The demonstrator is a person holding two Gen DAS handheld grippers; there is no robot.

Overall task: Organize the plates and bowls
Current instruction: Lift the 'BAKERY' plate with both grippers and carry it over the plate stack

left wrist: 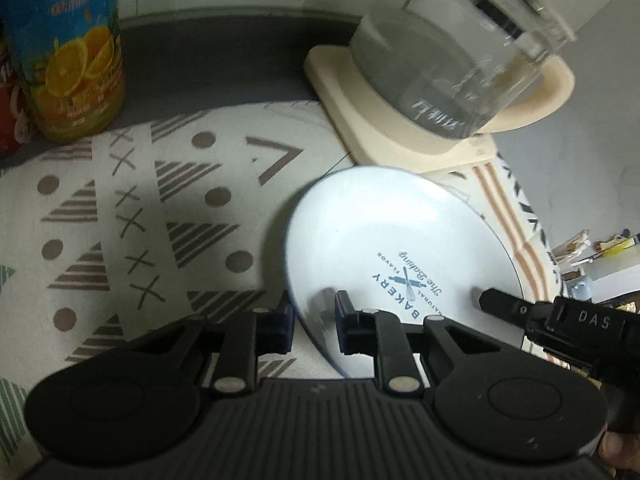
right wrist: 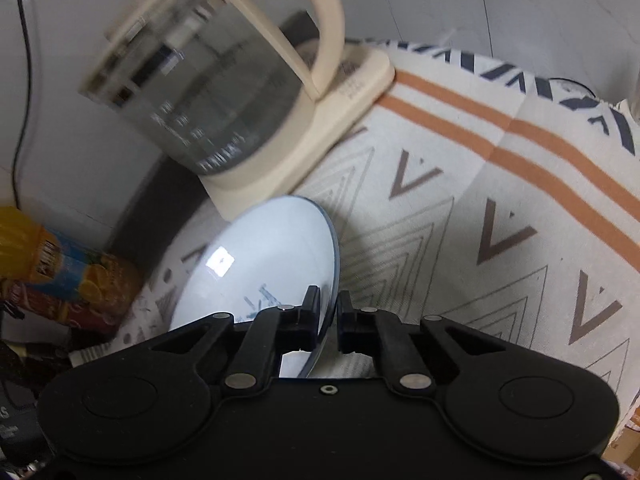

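Observation:
A white plate (left wrist: 360, 240) with blue "BAKERY" print is held tilted above the patterned tablecloth (left wrist: 140, 220). My left gripper (left wrist: 314, 326) straddles the plate's near left rim, one finger under it and one on its face, with a gap still showing. My right gripper (right wrist: 329, 322) is shut on the plate's (right wrist: 260, 256) opposite rim; its tip also shows in the left wrist view (left wrist: 496, 304) at the plate's right edge. No bowl is in view.
A glass kettle (left wrist: 448, 52) on a cream base (left wrist: 400, 128) stands just behind the plate; it also shows in the right wrist view (right wrist: 208, 92). An orange juice bottle (left wrist: 68, 52) and a red can (left wrist: 10, 120) stand at the far left. The cloth's striped edge (right wrist: 540, 140) runs to the right.

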